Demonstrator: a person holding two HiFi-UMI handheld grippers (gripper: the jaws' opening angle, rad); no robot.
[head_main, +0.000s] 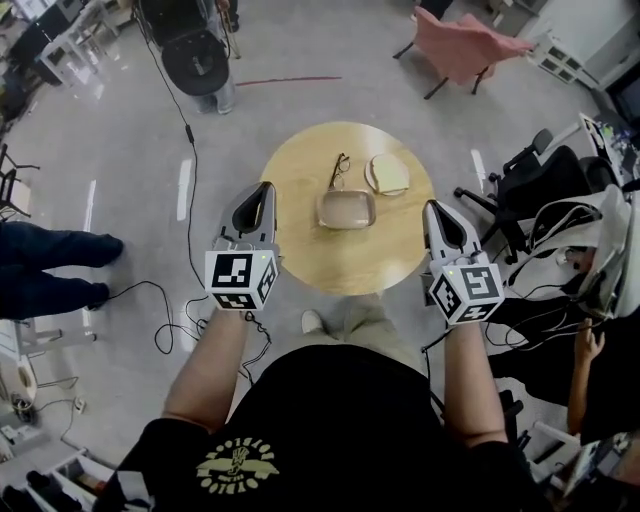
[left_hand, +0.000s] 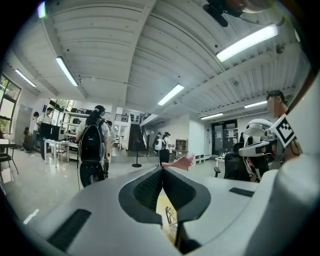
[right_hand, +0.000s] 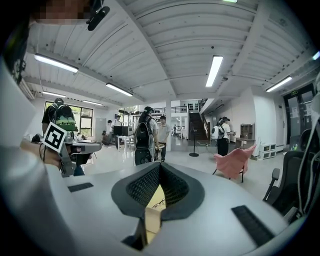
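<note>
A small round wooden table (head_main: 300, 245) stands in front of me. On it lie dark-framed eyeglasses (head_main: 338, 170), an open clear case (head_main: 346, 209) and a pale folded cloth (head_main: 388, 174). My left gripper (head_main: 266, 188) hovers at the table's left edge, jaws together and empty. My right gripper (head_main: 431, 206) hovers over the right edge, also shut on nothing. In the left gripper view the left gripper (left_hand: 162, 170) has its pads meeting, with the eyeglasses (left_hand: 170, 216) showing below them. In the right gripper view the right gripper (right_hand: 159, 165) is pressed together above a sliver of table with the eyeglasses (right_hand: 159, 203).
A pink chair (head_main: 462, 45) stands beyond the table. Black office chairs (head_main: 545, 175) and cables crowd the right side, where a person (head_main: 590, 350) sits. Someone's legs (head_main: 50, 265) stand at the left beside a floor cable (head_main: 150, 300). A black round stand (head_main: 195, 60) is far left.
</note>
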